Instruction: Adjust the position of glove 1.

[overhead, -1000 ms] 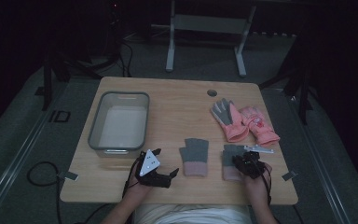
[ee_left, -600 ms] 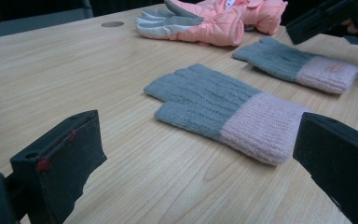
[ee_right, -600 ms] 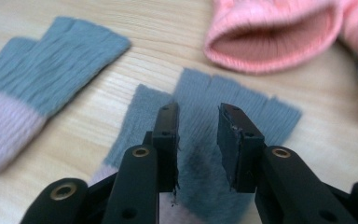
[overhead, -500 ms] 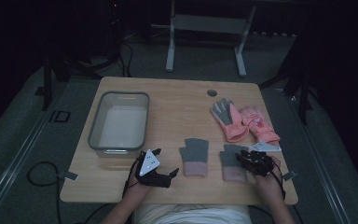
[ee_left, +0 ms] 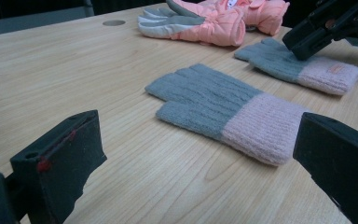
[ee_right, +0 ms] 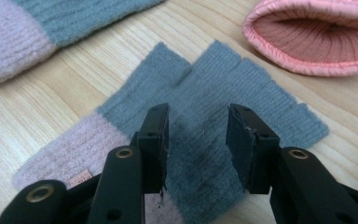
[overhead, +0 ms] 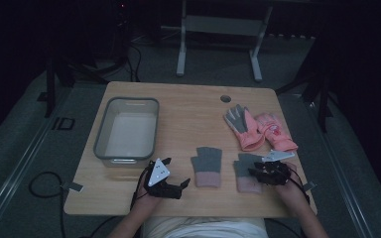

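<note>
The right gripper point(ee_right: 198, 140), with its jaws just opened and nothing clamped, is being held directly over the grey part of the right knitted glove point(ee_right: 242, 93), whose long axis is running diagonally under the fingertips, while the left gripper point(overhead: 171, 174) is being kept released beside the other knitted glove point(overhead: 207, 166).

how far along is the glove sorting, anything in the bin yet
Nothing looks done: the clear bin holds no glove, and the pink gloves lie at the far right. In hand: the right hand-held gripper, its jaws just opening, sits over the right knit glove without pinching it. The left hand-held gripper is open beside the left knit glove. All four gloves are probably left.
</note>
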`<act>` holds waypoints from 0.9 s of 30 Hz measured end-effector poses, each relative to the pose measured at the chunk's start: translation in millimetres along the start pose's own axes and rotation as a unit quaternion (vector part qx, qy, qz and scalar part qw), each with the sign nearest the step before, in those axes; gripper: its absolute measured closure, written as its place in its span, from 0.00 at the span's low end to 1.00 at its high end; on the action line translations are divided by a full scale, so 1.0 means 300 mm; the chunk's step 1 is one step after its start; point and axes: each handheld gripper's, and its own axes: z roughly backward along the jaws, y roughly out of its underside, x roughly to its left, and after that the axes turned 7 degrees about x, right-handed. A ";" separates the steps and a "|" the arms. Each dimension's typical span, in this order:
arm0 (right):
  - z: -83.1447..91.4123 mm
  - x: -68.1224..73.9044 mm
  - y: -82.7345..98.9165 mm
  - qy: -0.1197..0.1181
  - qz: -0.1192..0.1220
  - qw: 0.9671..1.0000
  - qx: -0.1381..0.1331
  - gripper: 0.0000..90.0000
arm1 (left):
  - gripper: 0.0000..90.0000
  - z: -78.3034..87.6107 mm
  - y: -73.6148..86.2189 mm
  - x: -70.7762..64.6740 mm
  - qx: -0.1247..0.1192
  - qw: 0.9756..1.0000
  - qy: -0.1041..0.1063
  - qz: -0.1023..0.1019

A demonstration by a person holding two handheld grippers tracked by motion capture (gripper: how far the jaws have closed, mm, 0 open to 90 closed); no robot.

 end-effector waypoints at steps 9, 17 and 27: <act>-0.026 0.003 0.019 -0.010 -0.008 1.000 0.002 0.75 | 0.01 0.000 0.000 0.000 0.000 1.000 0.000 -0.001; -0.027 0.020 0.022 0.006 -0.031 1.000 -0.005 0.94 | 0.01 0.000 0.000 0.000 0.000 1.000 0.000 0.000; 0.116 0.056 -0.082 -0.002 -0.051 0.997 -0.063 0.95 | 0.01 -0.001 0.000 0.003 0.001 1.000 0.004 0.004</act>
